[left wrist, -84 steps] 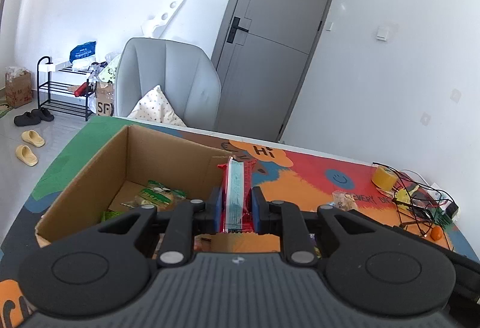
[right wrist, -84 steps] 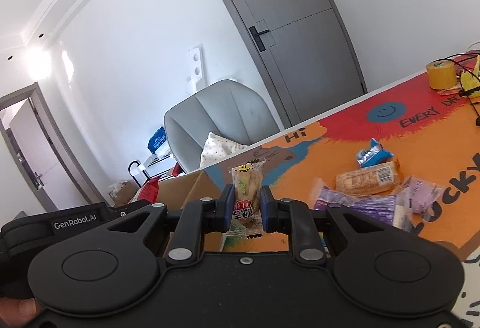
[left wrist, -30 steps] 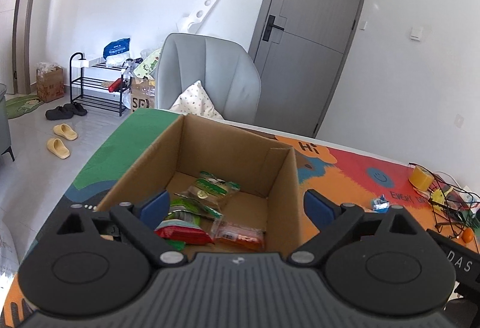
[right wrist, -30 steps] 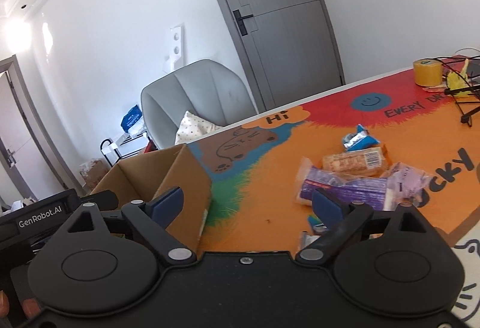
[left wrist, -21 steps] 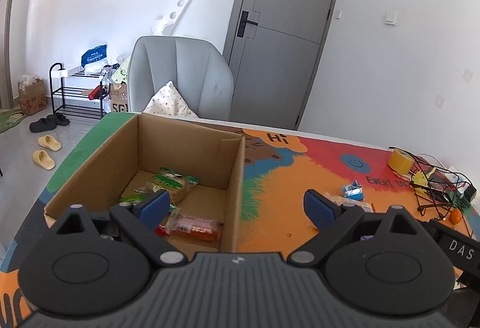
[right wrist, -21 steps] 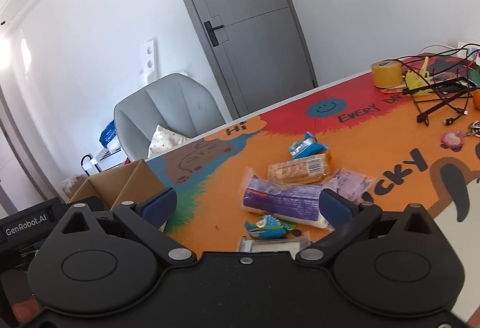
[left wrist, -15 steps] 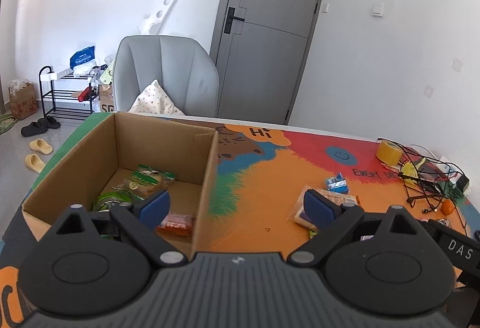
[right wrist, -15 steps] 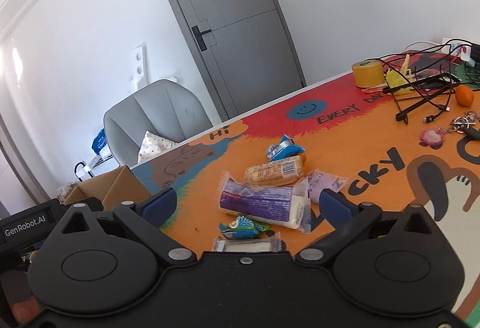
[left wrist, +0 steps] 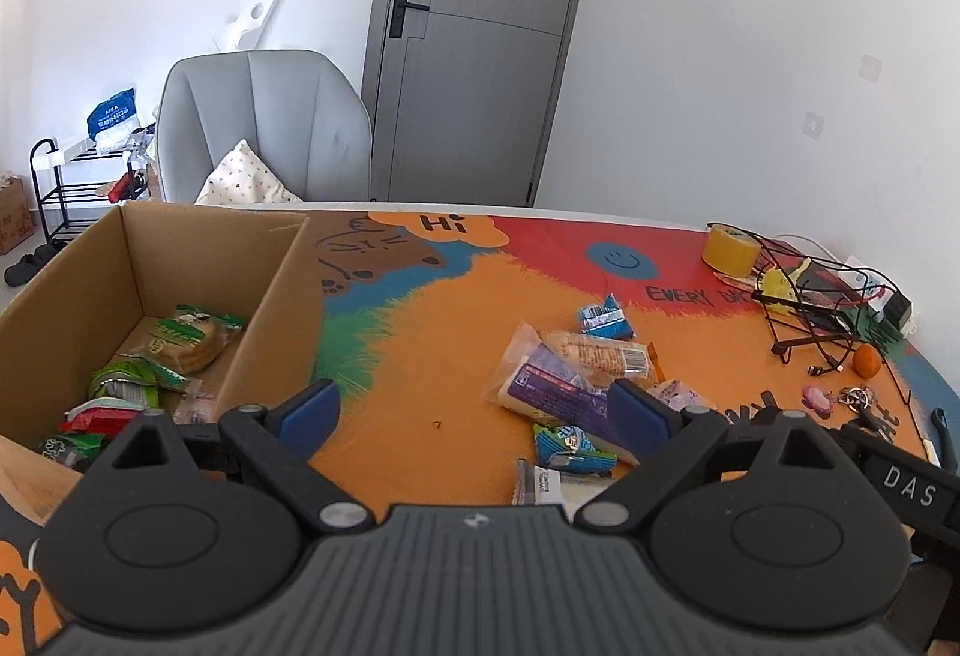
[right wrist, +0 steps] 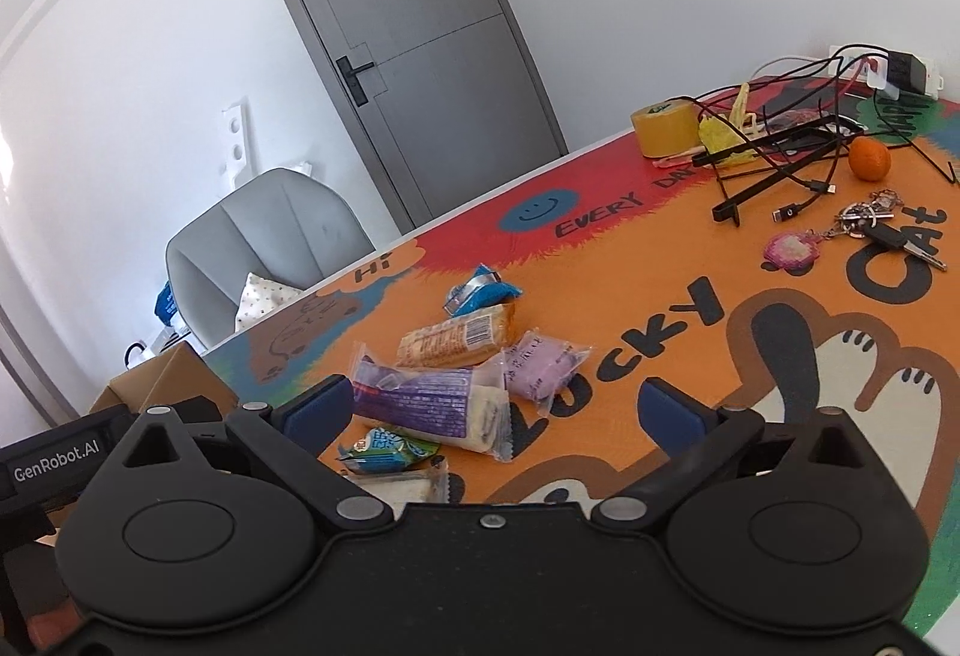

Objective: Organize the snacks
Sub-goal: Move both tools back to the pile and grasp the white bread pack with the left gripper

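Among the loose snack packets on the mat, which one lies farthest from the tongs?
The small blue packet, beyond the tan bread bar, nearest the smiley face; all other packets lie closer.

In the left wrist view, bare orange mat (left wrist: 420, 356) fills the middle of the frame, open between the cardboard box (left wrist: 264, 308) at left and the heap of snack packets (left wrist: 570, 380) at centre right. A tangle of cables (right wrist: 798, 140), a tape roll (right wrist: 663, 128) and keys (right wrist: 876, 224) crowd the upper right of the right wrist view.
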Tool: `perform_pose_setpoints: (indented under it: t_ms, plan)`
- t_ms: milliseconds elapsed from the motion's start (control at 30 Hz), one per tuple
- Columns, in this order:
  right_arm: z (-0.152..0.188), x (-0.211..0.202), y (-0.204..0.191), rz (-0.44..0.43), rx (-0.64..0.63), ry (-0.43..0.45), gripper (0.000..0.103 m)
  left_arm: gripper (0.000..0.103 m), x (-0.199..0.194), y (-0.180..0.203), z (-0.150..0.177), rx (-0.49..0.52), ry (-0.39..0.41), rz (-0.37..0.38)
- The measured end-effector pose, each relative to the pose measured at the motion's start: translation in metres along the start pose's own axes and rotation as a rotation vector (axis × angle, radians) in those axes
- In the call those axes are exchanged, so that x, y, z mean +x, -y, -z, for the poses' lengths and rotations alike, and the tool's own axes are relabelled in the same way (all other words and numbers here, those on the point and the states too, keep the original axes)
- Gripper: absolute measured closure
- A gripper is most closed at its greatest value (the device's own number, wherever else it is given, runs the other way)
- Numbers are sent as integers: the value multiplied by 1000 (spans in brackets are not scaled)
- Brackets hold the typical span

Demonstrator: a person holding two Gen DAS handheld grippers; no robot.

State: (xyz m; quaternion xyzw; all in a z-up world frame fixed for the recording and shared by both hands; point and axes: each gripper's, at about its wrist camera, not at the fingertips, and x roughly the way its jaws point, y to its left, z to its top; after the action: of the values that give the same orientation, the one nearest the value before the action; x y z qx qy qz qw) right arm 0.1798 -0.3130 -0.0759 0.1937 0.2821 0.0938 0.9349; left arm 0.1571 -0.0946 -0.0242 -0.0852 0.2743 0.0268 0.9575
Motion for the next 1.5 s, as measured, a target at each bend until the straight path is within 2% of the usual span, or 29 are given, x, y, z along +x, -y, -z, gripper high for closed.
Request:
perform_pose_setpoints:
  t_ms: [733,933,1033,1100,1267,1500]
  plan:
    - [13,20,44,34,50,-61,7,8,60,40,44,58,-161,39]
    - [17,26,42,7,45,-86,16,9,71,41,54,58,-187,33]
    - [19,29,39,-13,40,-98,22,15,70,42,55,75,-174,21]
    - [20,31,37,-25,39,-104,27,35,68,42,54,81,-164,43]
    - [22,38,27,-52,30,-125,34,49,62,33,50,56,-157,59]
    - [25,46,6,-100,4,-148,42,51,52,10,47,0,-162,54]
